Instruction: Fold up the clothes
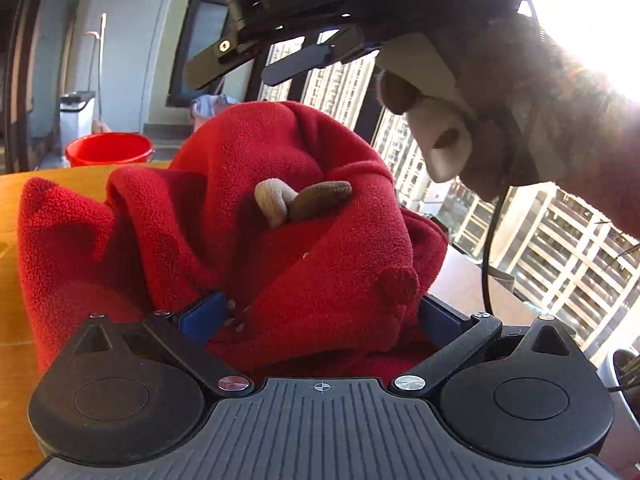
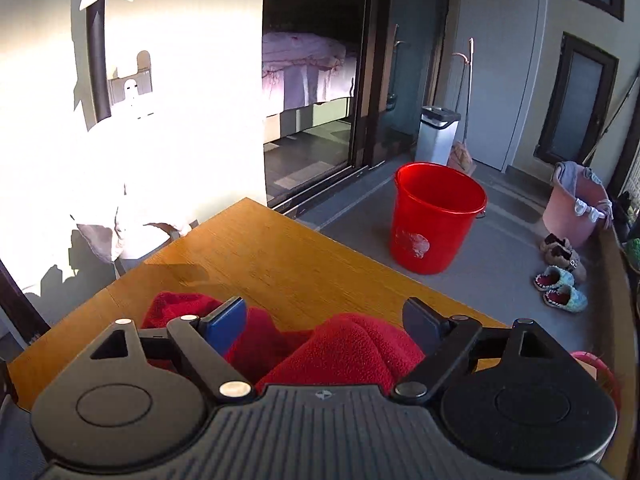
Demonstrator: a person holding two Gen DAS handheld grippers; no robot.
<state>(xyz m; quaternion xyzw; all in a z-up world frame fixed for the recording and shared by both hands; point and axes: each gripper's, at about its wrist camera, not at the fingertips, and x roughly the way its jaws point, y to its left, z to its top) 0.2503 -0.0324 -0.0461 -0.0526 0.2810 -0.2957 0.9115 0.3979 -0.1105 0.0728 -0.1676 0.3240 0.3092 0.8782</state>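
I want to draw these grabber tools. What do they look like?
Each tool is black with a ribbed base, two round discs and silver bolts. The left tool and right tool have blue pads on their fingers. One bears "DAS" lettering and a thin black cable.

Each gripper is built of matt black plastic: a ribbed central plate with a small crosshair mark, two round domed housings beside it, and angled link arms pinned with silver screws. The left gripper (image 1: 320,312) carries blue pads (image 1: 204,314) on its fingers, as does the right gripper (image 2: 326,320). Seen from the left wrist, the right unit's black underside bears raised letters "DAS", a red-and-white label and a thin black cable (image 1: 490,248).
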